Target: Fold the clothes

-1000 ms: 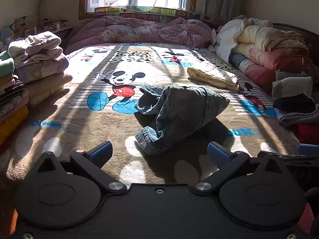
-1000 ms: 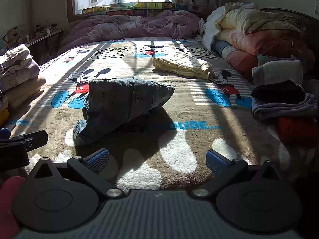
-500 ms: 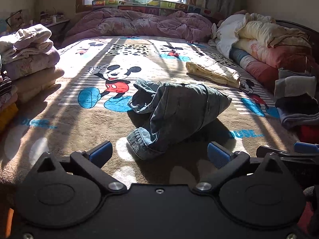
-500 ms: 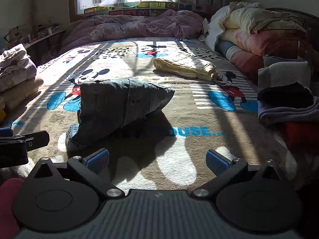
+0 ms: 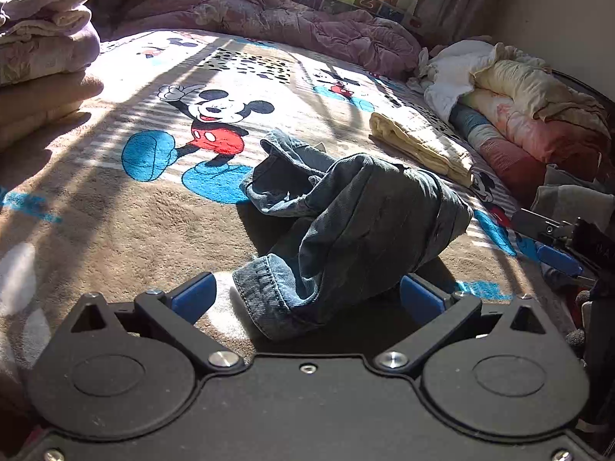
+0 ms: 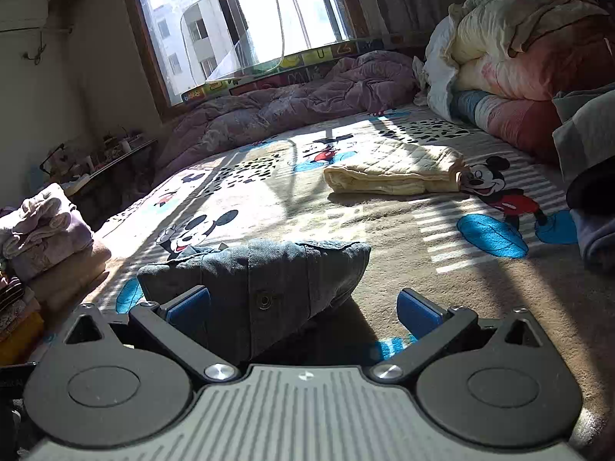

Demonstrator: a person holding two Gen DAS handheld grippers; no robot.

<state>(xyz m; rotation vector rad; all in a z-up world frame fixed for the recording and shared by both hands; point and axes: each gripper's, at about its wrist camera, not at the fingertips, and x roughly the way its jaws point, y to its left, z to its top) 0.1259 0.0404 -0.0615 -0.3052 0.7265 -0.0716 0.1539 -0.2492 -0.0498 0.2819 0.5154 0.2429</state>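
Both grippers have closed in on the crumpled blue denim jeans lying mid-bed on the Mickey Mouse blanket, left gripper and right gripper both spread apart around the near hem, so grabbing looks next.

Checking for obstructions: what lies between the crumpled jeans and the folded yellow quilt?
Nothing but bare Mickey blanket: in the right wrist view, the jeans and yellow quilt lie apart with only printed fabric between.

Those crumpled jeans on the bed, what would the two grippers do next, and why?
Probably ease the left gripper forward and close on the cuffed hem. The jeans lie bunched, both grippers are open, and that hem sits between the left fingers.
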